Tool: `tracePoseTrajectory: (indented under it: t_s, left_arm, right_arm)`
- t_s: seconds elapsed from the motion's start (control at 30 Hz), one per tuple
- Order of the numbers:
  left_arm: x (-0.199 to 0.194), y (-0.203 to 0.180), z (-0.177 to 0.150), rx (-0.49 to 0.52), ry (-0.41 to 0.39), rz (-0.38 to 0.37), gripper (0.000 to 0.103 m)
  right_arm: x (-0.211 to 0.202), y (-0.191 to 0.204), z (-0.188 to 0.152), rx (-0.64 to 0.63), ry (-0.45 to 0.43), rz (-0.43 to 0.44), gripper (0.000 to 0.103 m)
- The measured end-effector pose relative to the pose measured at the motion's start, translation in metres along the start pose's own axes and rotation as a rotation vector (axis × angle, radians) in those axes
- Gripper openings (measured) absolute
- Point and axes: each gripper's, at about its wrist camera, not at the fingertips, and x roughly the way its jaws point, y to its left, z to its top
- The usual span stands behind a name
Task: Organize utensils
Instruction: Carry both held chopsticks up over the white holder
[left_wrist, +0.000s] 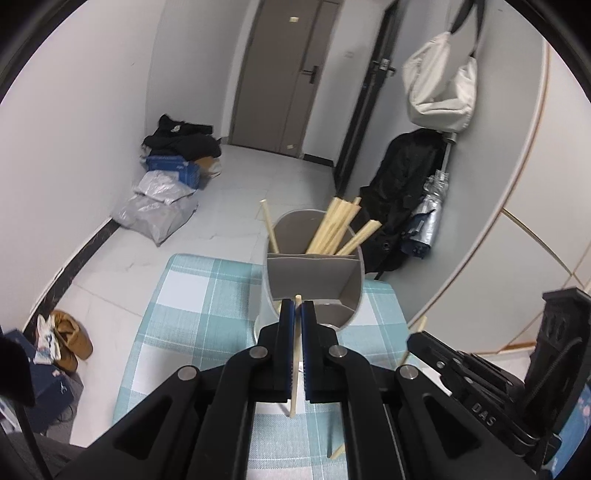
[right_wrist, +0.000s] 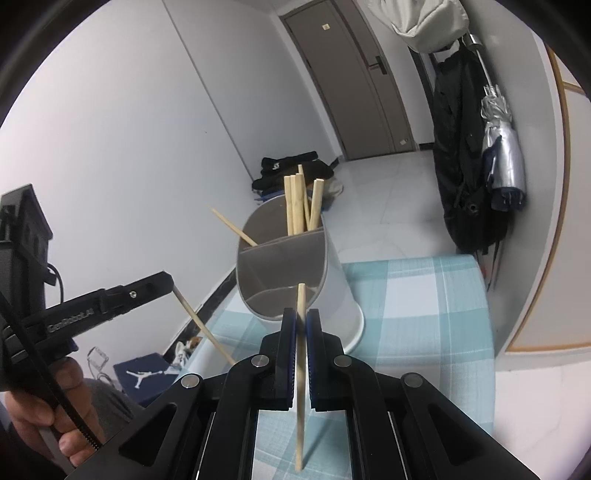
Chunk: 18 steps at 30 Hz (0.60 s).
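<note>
On the checked teal cloth of the surface (left_wrist: 207, 295) stands a grey utensil holder (left_wrist: 314, 273) with inner dividers. Its far compartment holds a bunch of pale wooden chopsticks (left_wrist: 340, 229), and a lone chopstick (left_wrist: 269, 225) leans off to the left side.

From the left wrist view, the left claw (left_wrist: 296, 308) is clamped tight on a single chopstick (left_wrist: 294, 384) that runs up between its blue pads, the tip poking out just in front of the holder's near rim. The right claw (left_wrist: 436, 347) shows at the right edge as a side profile only, with a chopstick end above it and another below.

From the right wrist view, the right claw (right_wrist: 302, 317) is pinched on its own chopstick (right_wrist: 301, 387), held nearly upright, its top reaching the holder's near wall. This view alone shows the left claw (right_wrist: 162, 282) from the side with its stick (right_wrist: 203, 328) slanting down towards the cloth, and the person's hand (right_wrist: 48, 417) wrapped round its handle. A dark coat (right_wrist: 465, 155) and a folded umbrella (right_wrist: 502, 147) hang by the wall.
</note>
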Motion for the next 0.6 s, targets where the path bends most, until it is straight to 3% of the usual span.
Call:
tracePoseTrajectory:
  t_s: [0.3,0.6]
  left_arm:
    - [-0.025,-0.008,0.008,0.029,-0.003,-0.053,0.0]
    - [-0.047,-0.009,0.052,0.009,-0.048,-0.119,0.0]
  right_arm:
    - [-0.016,0.012,0.004,-0.005,-0.035,0.011,0.004]
    - [-0.038,0.016,0.033,0.002,-0.106,0.026,0.004]
